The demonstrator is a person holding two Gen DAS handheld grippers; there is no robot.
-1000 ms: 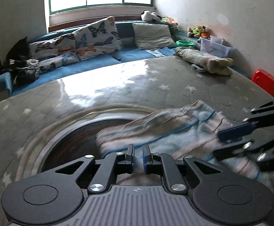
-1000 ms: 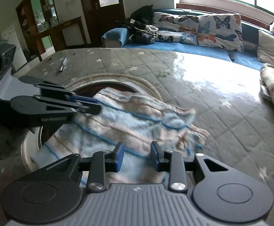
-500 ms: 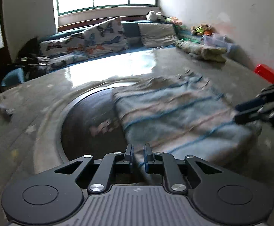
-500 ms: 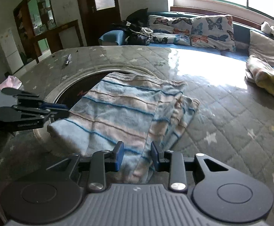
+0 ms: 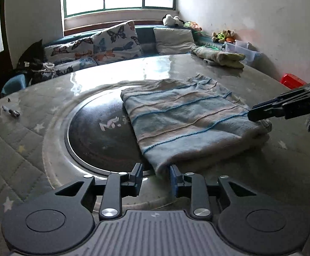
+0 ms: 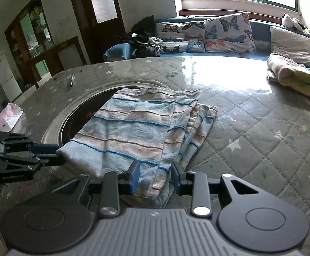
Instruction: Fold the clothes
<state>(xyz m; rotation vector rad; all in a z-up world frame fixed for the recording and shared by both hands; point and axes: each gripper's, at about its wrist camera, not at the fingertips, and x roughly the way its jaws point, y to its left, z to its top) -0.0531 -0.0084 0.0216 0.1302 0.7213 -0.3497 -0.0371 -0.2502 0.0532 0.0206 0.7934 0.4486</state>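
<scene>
your left gripper (image 5: 154,175) is parted wide at bottom centre, the corner of the striped towel (image 5: 182,119) just between its fingers, not pinched. your right gripper (image 6: 155,176) gapes too, straddling the towel's near edge. towel lies folded mid-frame, half over the dark round plate (image 5: 95,132) on the quilted table (image 6: 261,128).
</scene>
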